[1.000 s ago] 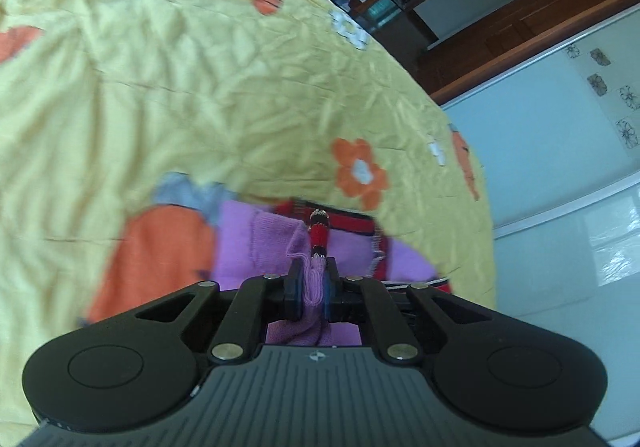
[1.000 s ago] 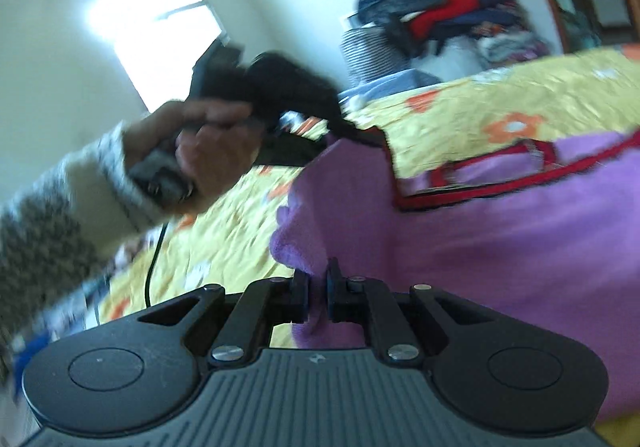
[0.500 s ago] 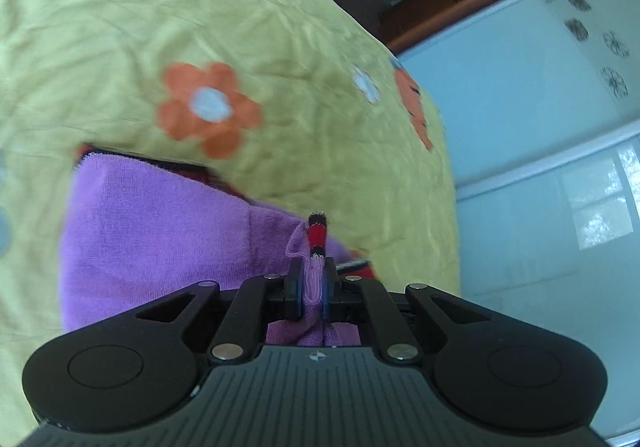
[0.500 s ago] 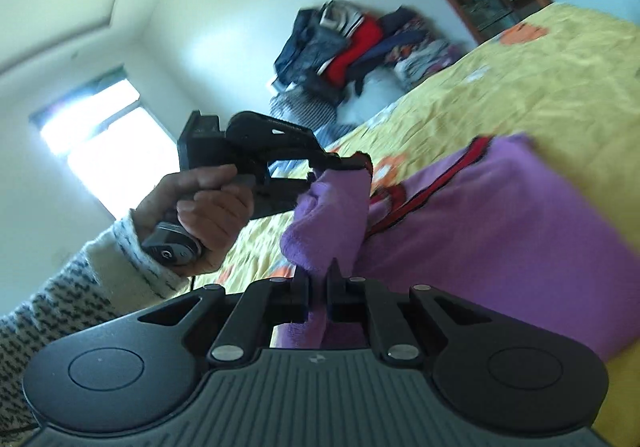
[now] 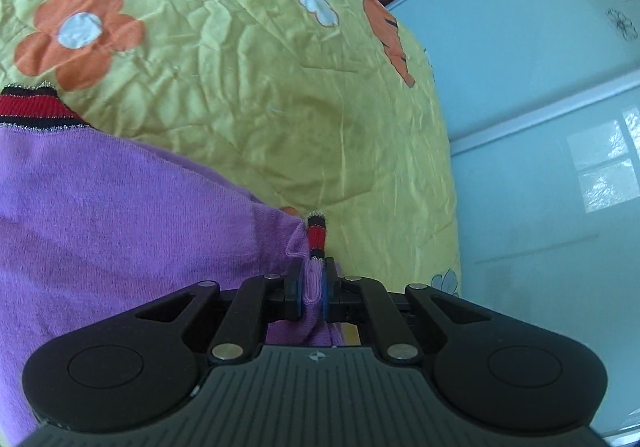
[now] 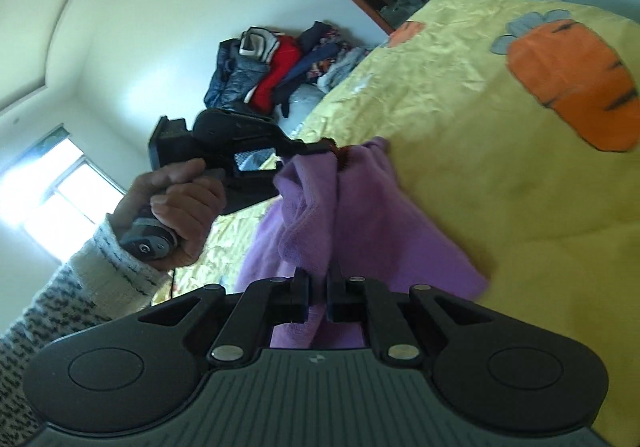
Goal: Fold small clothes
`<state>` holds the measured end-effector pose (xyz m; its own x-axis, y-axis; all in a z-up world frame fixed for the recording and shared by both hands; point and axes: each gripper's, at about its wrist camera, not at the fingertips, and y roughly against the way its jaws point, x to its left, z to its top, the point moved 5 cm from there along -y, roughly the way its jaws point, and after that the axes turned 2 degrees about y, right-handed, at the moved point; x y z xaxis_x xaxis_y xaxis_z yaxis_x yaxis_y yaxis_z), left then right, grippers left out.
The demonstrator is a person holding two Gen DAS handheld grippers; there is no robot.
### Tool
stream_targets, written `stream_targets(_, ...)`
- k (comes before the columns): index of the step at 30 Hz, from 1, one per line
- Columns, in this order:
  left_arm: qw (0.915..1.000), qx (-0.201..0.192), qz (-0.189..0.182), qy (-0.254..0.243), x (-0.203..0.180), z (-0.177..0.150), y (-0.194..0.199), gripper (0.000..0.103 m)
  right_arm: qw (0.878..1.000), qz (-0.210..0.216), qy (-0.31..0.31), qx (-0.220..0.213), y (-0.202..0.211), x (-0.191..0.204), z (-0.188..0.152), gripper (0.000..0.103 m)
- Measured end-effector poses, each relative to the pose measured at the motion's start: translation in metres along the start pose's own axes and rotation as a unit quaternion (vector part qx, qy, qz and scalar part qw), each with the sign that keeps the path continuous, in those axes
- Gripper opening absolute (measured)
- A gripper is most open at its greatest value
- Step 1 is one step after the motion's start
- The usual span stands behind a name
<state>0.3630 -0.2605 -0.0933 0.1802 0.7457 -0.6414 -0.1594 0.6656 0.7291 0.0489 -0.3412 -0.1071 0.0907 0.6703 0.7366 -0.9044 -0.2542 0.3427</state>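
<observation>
A small purple sweater [image 5: 112, 215] with red and black striped trim [image 5: 28, 107] lies partly on the yellow bedspread [image 5: 260, 95]. My left gripper [image 5: 313, 279] is shut on a purple fold of it beside a striped cuff [image 5: 317, 239]. My right gripper [image 6: 318, 279] is shut on another edge of the sweater [image 6: 352, 215], which hangs lifted between both grippers. The right wrist view shows the left gripper [image 6: 320, 147] held in a hand, pinching the far end of the cloth.
The bedspread has orange flower [image 5: 76, 35] and carrot [image 6: 576, 75] prints. A pile of clothes [image 6: 280, 63] lies at the far end of the bed. A pale glass wardrobe door [image 5: 540, 127] stands beyond the bed's edge. A window [image 6: 52, 191] is at the left.
Both grippers have swung across the bed with the sweater still held. The sweater's body has moved left in the left wrist view, and its cloth has bunched between the grippers.
</observation>
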Motion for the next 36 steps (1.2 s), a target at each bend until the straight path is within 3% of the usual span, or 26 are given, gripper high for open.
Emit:
stream_targets(5,0.9999,0.000,0.002,-0.015,-0.014,-0.008,-0.007,0.009,1.000,-0.012,-0.014,-0.013,0.010,-0.009,-0.004,0.007)
stream_targets(8,0.9988,0.003,0.026,-0.041,-0.022,-0.014,-0.020,0.009,0.999,-0.037,0.000,0.006,0.005,-0.015,-0.007,0.007)
stream_targets(9,0.9986,0.002,0.032,-0.042,-0.023,-0.015,-0.024,0.016,0.999,-0.050,0.004,0.021,0.000,-0.017,-0.008,0.011)
stream_targets(10,0.9987,0.006,0.034,-0.036,-0.021,-0.014,-0.027,0.032,0.998,-0.062,-0.005,0.020,-0.001,-0.021,-0.007,0.015)
stream_targets(11,0.9993,0.006,0.026,-0.025,-0.020,-0.011,-0.026,0.041,0.997,-0.073,-0.005,0.016,0.000,-0.023,-0.005,0.026)
stream_targets(12,0.9998,-0.005,0.015,-0.011,-0.019,-0.007,-0.018,0.056,0.997,-0.076,0.011,0.014,0.004,-0.021,-0.002,0.059)
stream_targets(13,0.9997,-0.023,0.001,-0.001,-0.018,-0.002,-0.003,0.068,0.997,-0.071,0.031,-0.002,0.012,-0.016,0.003,0.080)
stream_targets(14,0.9990,-0.043,-0.013,0.000,-0.018,0.001,0.015,0.073,0.995,-0.087,0.055,-0.020,0.021,-0.012,0.008,0.085)
stream_targets(15,0.9977,-0.063,-0.023,-0.007,-0.017,0.002,0.036,0.078,0.990,-0.100,0.090,-0.034,0.028,-0.005,0.013,0.085)
stream_targets(17,0.9953,-0.091,-0.023,-0.023,-0.007,-0.005,0.073,0.081,0.988,-0.069,0.134,-0.046,0.033,0.006,0.025,0.084)
stream_targets(20,0.9933,-0.104,-0.013,-0.048,0.021,-0.039,0.109,0.089,0.985,-0.013,0.174,-0.003,0.006,0.020,0.038,0.075)
stream_targets(21,0.9937,-0.098,-0.011,-0.053,0.030,-0.054,0.112,0.089,0.981,0.008,0.194,0.020,-0.009,0.025,0.040,0.071)
stream_targets(24,0.9955,-0.070,0.000,-0.063,0.052,-0.091,0.102,0.088,0.969,0.062,0.223,0.091,-0.060,0.033,0.043,0.071)
stream_targets(25,0.9958,-0.067,0.006,-0.062,0.059,-0.100,0.096,0.088,0.964,0.062,0.231,0.116,-0.078,0.032,0.044,0.069)
stream_targets(27,0.9957,-0.060,0.016,-0.069,0.071,-0.113,0.083,0.086,0.961,0.037,0.243,0.124,-0.106,0.021,0.054,0.069)
stream_targets(29,0.9944,-0.070,0.014,-0.077,0.075,-0.119,0.080,0.085,0.962,-0.011,0.234,0.137,-0.124,0.000,0.072,0.068)
stream_targets(30,0.9939,-0.071,0.016,-0.083,0.074,-0.120,0.081,0.085,0.966,-0.011,0.221,0.130,-0.123,-0.005,0.080,0.068)
stream_targets(32,0.9932,-0.077,0.025,-0.083,0.072,-0.122,0.089,0.086,0.973,0.013,0.201,0.114,-0.115,-0.001,0.097,0.069)
stream_targets(34,0.9920,-0.089,0.028,-0.086,0.069,-0.125,0.100,0.094,0.980,0.040,0.171,0.098,-0.114,0.005,0.111,0.071)
stream_targets(36,0.9894,-0.094,0.049,-0.099,0.068,-0.130,0.102,0.094,0.982,0.090,0.123,0.115,-0.128,0.006,0.118,0.071)
